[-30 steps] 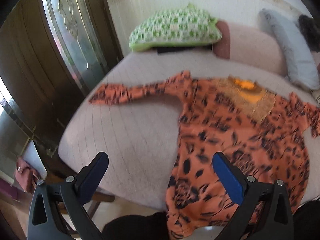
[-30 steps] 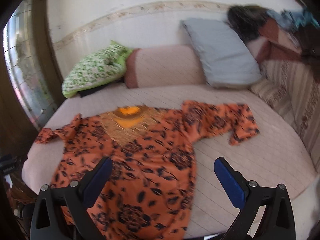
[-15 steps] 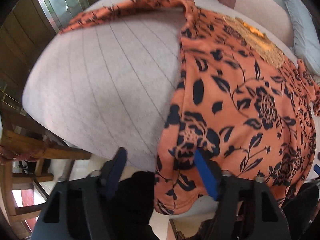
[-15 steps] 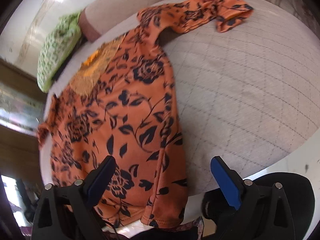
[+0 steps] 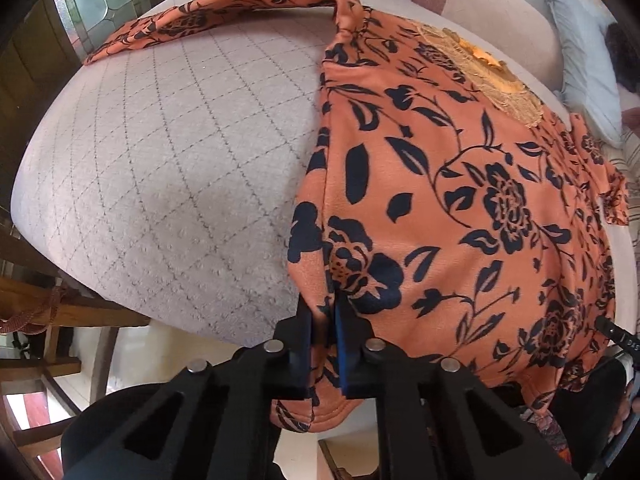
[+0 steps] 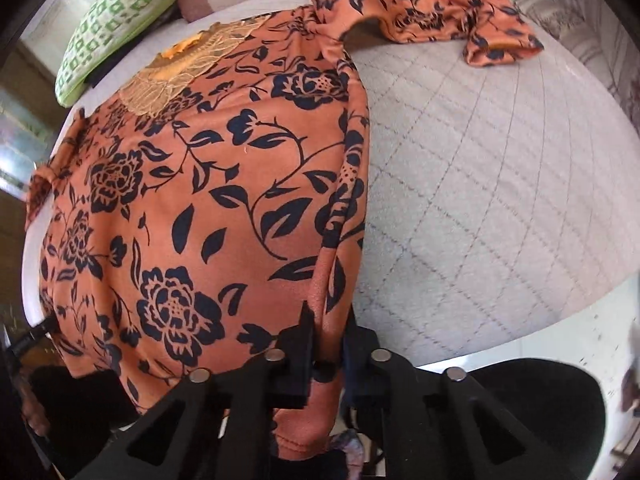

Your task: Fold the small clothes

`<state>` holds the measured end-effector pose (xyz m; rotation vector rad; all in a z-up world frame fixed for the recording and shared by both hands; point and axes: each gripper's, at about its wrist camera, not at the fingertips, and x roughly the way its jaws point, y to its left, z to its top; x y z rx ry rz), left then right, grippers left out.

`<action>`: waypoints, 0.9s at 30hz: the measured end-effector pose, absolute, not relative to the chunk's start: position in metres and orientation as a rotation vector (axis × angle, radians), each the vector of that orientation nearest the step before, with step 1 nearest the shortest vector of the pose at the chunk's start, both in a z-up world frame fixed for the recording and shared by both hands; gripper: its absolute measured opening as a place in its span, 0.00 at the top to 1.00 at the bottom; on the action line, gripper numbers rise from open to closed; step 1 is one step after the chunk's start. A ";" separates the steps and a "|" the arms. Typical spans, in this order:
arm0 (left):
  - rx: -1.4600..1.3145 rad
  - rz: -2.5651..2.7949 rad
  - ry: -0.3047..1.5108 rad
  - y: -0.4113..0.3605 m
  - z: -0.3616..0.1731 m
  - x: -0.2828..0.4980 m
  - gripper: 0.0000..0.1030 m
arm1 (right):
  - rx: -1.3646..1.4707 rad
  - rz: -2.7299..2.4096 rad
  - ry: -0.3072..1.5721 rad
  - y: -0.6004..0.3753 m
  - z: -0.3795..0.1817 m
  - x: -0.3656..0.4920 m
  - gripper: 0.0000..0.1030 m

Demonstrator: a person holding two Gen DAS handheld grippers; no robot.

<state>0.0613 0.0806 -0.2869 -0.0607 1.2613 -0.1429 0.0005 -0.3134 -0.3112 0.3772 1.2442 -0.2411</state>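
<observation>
Left wrist: left claw (image 5: 325, 316) and right claw (image 6: 328, 326) have just clamped the orange dress's (image 5: 460, 208) hem corners.

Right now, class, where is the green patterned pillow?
In the right wrist view the green patterned pillow lies at the upper left, at the far end of the bed, just beyond the orange floral top's neckline.

An orange top with a black floral print (image 5: 460, 184) lay flat, front up, on a quilted pale bed cover, its gold lace neckline (image 6: 176, 76) at the far end. Both sleeves stretched outward, left (image 5: 208, 20) and right (image 6: 436, 20). Its near hem (image 5: 316, 408) hung over the bed's edge.
</observation>
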 end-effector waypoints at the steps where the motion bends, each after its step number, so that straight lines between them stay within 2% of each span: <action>1: -0.064 -0.151 1.256 0.081 -0.285 0.059 0.91 | 0.372 -0.242 1.239 -0.314 -0.308 -0.001 0.92; 10: -0.118 -0.185 1.211 0.106 -0.261 0.049 0.92 | 0.207 -0.312 1.238 -0.320 -0.286 -0.017 0.93; 14: -0.035 -0.162 1.214 0.108 -0.255 0.040 0.93 | 0.178 -0.362 1.263 -0.339 -0.283 -0.034 0.93; 17: 0.008 -0.155 1.211 0.114 -0.251 0.026 0.96 | 0.147 -0.422 1.270 -0.353 -0.280 -0.046 0.99; 18: 0.018 -0.138 1.218 0.118 -0.251 0.025 0.99 | 0.167 -0.433 1.278 -0.359 -0.280 -0.049 0.99; 24: -0.038 -0.096 1.239 0.138 -0.252 0.031 0.98 | 0.635 -0.332 1.216 -0.401 -0.278 -0.063 0.97; 26: -0.080 -0.139 1.268 0.132 -0.253 0.032 0.79 | 0.663 -0.322 1.242 -0.397 -0.279 -0.057 0.97; 27: -0.092 -0.155 1.279 0.128 -0.254 0.033 0.48 | 0.651 -0.312 1.256 -0.393 -0.281 -0.054 0.97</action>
